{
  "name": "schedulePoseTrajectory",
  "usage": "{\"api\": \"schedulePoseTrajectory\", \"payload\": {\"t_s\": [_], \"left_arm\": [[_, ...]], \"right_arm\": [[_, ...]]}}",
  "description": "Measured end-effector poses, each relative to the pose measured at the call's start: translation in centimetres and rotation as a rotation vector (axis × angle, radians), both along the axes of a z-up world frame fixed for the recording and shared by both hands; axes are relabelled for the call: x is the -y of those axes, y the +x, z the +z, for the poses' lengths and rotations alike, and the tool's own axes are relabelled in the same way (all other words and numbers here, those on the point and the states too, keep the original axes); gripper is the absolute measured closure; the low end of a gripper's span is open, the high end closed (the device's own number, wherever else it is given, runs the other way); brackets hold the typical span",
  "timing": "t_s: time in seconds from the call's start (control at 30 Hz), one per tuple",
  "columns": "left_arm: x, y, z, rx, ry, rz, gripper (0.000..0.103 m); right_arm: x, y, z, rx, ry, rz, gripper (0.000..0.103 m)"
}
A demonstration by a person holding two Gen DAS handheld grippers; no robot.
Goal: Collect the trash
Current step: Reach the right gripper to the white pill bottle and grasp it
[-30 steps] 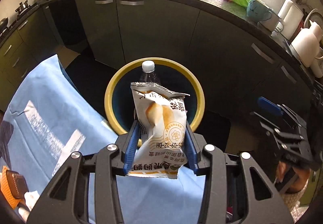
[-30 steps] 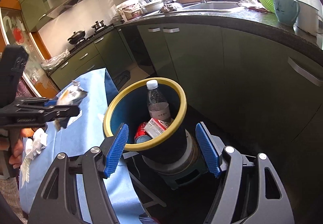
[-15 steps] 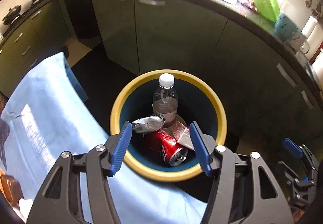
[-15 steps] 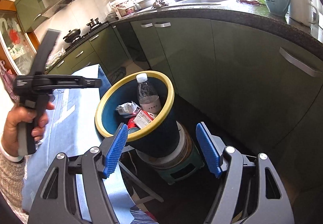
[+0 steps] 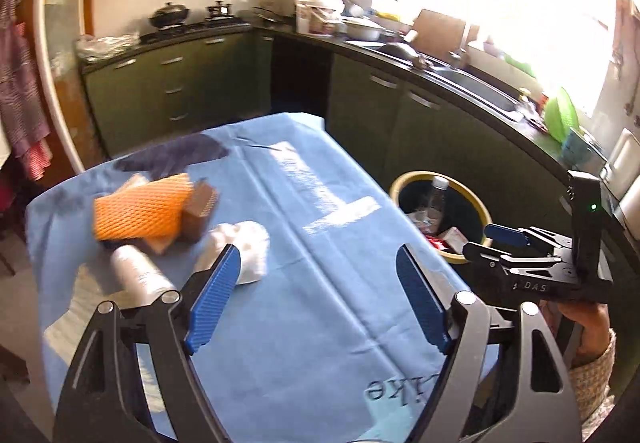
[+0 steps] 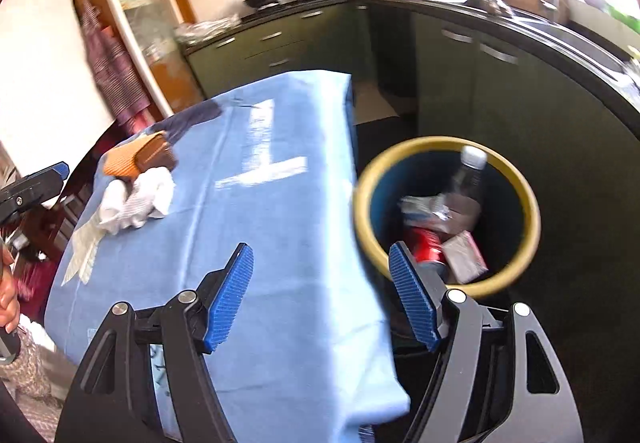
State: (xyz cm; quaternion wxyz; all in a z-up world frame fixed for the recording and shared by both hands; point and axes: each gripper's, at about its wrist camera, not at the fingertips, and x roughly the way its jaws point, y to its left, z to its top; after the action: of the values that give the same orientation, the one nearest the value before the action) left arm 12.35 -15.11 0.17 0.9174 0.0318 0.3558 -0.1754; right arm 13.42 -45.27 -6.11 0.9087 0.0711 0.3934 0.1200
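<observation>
My left gripper hangs over the blue-clothed table; its jaws are opening and nothing is between them. Ahead on its left lie a crumpled white tissue, a white roll, an orange netted pad and a brown box. The yellow-rimmed bin stands beside the table and holds a clear bottle, a red can and the snack bag. My right gripper is open and empty above the table edge next to the bin.
Dark green cabinets and a black counter with a sink curve behind the bin. A stove with pots stands at the back. A hand holds my right gripper near the bin.
The left gripper let the snack bag drop into the bin, opened wider and swung left over the table. The right gripper also swung left, from the bin to the table edge.
</observation>
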Motion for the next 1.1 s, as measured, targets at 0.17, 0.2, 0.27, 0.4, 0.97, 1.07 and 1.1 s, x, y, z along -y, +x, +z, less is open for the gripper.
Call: {"api": "schedulePoseTrajectory", "payload": {"t_s": [0.17, 0.2, 0.27, 0.4, 0.97, 1.07, 1.1], "left_arm": [[-9.1, -1.6, 1.7, 0.072, -0.002, 0.234, 0.025], [-10.8, -2.0, 1.9, 0.084, 0.006, 0.290, 0.024], [-13.8, -2.5, 2.2, 0.094, 0.004, 0.362, 0.023], [-17.4, -3.3, 1.9, 0.086, -0.013, 0.429, 0.023], [-21.0, -3.9, 0.1, 0.052, -0.037, 0.471, 0.023], [-21.1, -3.9, 0.0, 0.046, -0.036, 0.471, 0.022], [-21.1, -3.8, 0.0, 0.045, -0.036, 0.471, 0.022]], "right_arm": [[-11.4, 3.0, 2.1, 0.023, 0.000, 0.278, 0.033], [-13.7, 3.6, 2.3, 0.019, -0.005, 0.321, 0.033], [-17.9, 4.7, 2.3, 0.010, -0.027, 0.397, 0.034], [-24.8, 7.7, 1.7, -0.039, -0.037, 0.512, 0.039], [-35.7, 14.3, -5.1, -0.218, -0.178, 0.566, 0.046], [-35.9, 14.9, -5.8, -0.233, -0.178, 0.557, 0.052], [-36.1, 15.0, -6.2, -0.247, -0.181, 0.561, 0.053]]}}
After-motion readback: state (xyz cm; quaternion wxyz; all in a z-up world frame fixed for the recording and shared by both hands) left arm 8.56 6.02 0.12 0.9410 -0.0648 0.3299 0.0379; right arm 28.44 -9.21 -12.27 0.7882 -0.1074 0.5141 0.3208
